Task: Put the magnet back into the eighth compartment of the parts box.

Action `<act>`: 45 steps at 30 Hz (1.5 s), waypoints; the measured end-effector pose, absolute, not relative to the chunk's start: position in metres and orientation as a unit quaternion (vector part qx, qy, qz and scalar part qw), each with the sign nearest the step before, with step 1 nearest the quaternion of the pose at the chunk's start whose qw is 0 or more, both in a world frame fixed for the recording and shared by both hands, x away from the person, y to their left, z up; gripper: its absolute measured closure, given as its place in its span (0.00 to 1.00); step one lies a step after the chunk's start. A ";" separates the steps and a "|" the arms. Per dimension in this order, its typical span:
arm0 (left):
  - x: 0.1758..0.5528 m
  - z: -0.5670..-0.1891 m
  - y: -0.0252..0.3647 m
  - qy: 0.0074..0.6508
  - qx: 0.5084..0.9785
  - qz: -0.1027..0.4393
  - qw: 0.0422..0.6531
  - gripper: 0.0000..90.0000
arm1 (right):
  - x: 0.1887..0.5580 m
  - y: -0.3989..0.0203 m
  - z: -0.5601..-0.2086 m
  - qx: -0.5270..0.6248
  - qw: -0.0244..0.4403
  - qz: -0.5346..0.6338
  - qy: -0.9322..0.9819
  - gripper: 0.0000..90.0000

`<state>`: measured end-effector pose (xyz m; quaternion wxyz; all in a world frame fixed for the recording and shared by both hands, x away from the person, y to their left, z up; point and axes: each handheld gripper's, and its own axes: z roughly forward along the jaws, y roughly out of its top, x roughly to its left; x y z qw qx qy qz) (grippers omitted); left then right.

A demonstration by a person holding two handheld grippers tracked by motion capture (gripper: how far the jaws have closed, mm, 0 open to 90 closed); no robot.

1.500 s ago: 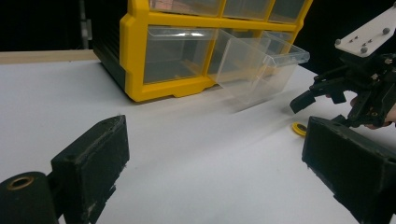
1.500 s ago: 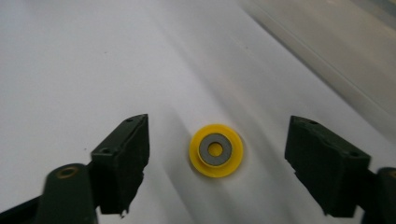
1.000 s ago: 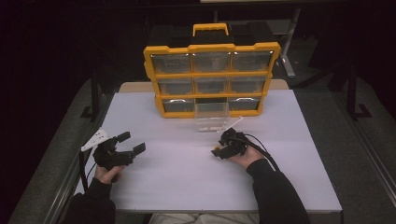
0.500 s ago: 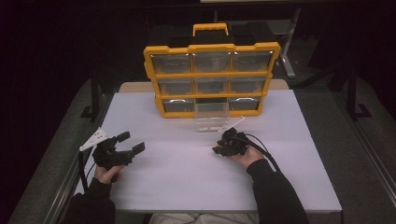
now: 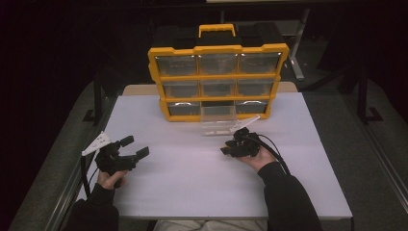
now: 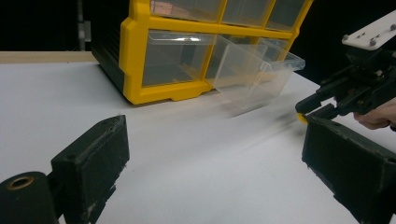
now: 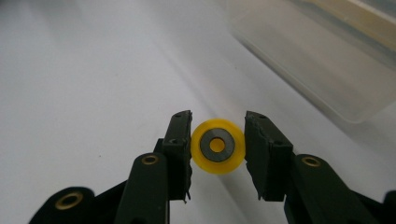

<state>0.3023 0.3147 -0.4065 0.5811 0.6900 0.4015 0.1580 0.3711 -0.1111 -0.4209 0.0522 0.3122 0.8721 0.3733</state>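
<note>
yellow wheel (image 7: 218, 145) with a grey hub is sitting pinched between the right gripper (image 7: 218, 147) jaws, just short of the clear drawer (image 5: 219, 120) pulled from the yellow organizer (image 5: 219, 79). left gripper (image 5: 134, 147) is hovering with jaws spread wide, holding nothing, over the white table (image 5: 192, 183).

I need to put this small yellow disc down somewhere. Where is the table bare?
The table is bare between the left gripper and right gripper, along the near edge, and on both sides of the yellow organizer. It is crowded just before the organizer, where the clear drawer sticks out.
</note>
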 end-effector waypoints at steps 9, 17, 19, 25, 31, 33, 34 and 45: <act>0.302 -0.407 0.315 0.402 0.690 0.159 0.580 0.08 | 0.369 -0.118 -0.402 0.310 0.038 0.392 0.865 0.68; 0.302 -0.407 0.314 0.405 0.690 0.159 0.579 0.08 | 0.366 -0.115 -0.380 0.295 0.053 0.387 0.872 0.68; 0.302 -0.407 0.314 0.405 0.690 0.159 0.579 0.08 | 0.369 -0.114 -0.373 0.293 0.057 0.387 0.873 0.68; 0.302 -0.407 0.314 0.406 0.689 0.161 0.578 0.08 | 0.373 -0.109 -0.357 0.286 0.059 0.392 0.872 0.68; 0.302 -0.407 0.315 0.409 0.685 0.165 0.580 0.08 | 0.375 -0.106 -0.350 0.281 0.060 0.388 0.876 0.68; 0.302 -0.407 0.315 0.409 0.686 0.165 0.579 0.08 | 0.377 -0.105 -0.348 0.282 0.067 0.382 0.877 0.68; 0.302 -0.407 0.315 0.408 0.687 0.165 0.579 0.08 | 0.378 -0.104 -0.346 0.283 0.068 0.382 0.877 0.68; 0.302 -0.407 0.315 0.408 0.689 0.168 0.576 0.08 | 0.394 -0.096 -0.329 0.279 0.071 0.386 0.876 0.68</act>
